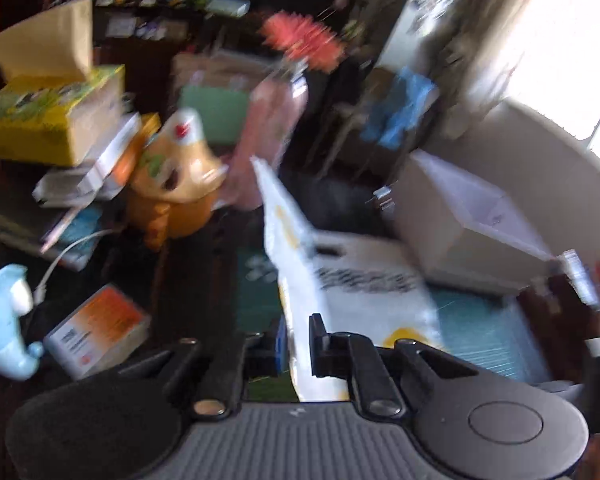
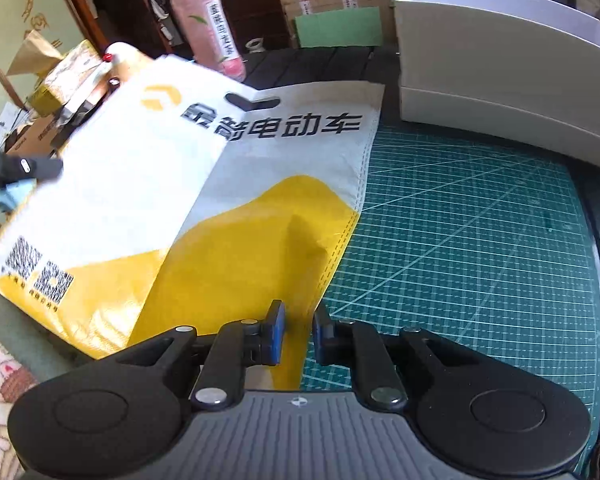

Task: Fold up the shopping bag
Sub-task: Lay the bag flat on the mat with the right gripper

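The white and yellow shopping bag (image 2: 204, 184) with black lettering lies partly on the green cutting mat (image 2: 472, 220). Its left half is lifted and folding over to the right. My left gripper (image 1: 296, 340) is shut on the bag's edge (image 1: 320, 304) and holds that side up; this view is blurred by motion. The same gripper shows at the left edge of the right wrist view (image 2: 16, 168). My right gripper (image 2: 299, 332) hovers low over the bag's near yellow corner, jaws a little apart with nothing between them.
A white box (image 2: 492, 68) stands at the back right of the mat. A pink drink bottle (image 2: 208, 20) stands behind the bag. To the left lie a tissue box (image 1: 56, 112), an orange jug (image 1: 176, 176), stacked books and a small orange box (image 1: 96, 332).
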A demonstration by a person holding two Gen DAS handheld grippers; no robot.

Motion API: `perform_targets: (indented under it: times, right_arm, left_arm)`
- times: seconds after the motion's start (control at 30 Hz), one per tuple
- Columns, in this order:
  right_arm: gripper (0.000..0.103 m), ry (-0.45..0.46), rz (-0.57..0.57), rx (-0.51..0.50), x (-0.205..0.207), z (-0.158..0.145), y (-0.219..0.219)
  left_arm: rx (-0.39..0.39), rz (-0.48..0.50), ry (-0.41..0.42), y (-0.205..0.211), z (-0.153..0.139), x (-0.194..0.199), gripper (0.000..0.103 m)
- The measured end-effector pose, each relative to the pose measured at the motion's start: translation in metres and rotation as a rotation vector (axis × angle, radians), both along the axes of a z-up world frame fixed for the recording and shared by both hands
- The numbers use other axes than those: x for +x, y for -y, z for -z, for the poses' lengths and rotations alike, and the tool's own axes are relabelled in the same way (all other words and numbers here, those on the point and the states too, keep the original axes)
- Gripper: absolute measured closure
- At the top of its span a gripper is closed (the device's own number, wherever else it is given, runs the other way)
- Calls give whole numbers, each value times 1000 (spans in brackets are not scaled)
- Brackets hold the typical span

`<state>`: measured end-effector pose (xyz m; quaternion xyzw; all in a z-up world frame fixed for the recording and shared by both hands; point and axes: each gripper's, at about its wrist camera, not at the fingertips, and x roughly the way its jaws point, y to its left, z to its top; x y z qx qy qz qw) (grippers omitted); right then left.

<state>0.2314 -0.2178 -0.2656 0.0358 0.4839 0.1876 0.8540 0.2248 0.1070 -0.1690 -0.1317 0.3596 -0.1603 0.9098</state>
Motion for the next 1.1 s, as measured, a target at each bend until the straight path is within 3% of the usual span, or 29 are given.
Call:
perform_targets:
  times: [0.07, 0.23, 0.4, 0.47, 0.67, 0.77, 0.87, 0.97, 1.1]
  right_arm:
    - [89, -2, -14, -13, -1, 1, -5]
    - [89, -9, -23, -25, -1, 3, -6]
    - [88, -17, -8, -10, -1, 3, -2]
    - [80, -22, 13, -3, 0, 1, 2]
    - [66, 56, 157, 51, -3, -25, 37]
    - [66, 109, 213, 88, -3, -42, 51]
    - [68, 112, 177, 169, 3, -52, 48]
    - [81, 55, 101, 220, 20, -47, 29]
    - [86, -58, 87, 205, 43, -19, 6]
  left_arm:
    - [-52, 91, 63, 12, -9, -7, 66]
    - [-54, 216, 61, 51, -2, -6, 47]
    - [-15, 316, -28, 90, 26, 7, 42]
    - [-16, 344, -71, 102, 39, 13, 36]
    - [-83, 325, -226, 109, 71, 32, 35]
    - [-98, 315, -265, 112, 80, 37, 35]
    - [-96, 312, -284, 117, 88, 38, 33]
    - [-89, 324, -317, 124, 92, 37, 33]
    - [-56, 338, -307, 126, 91, 32, 33]
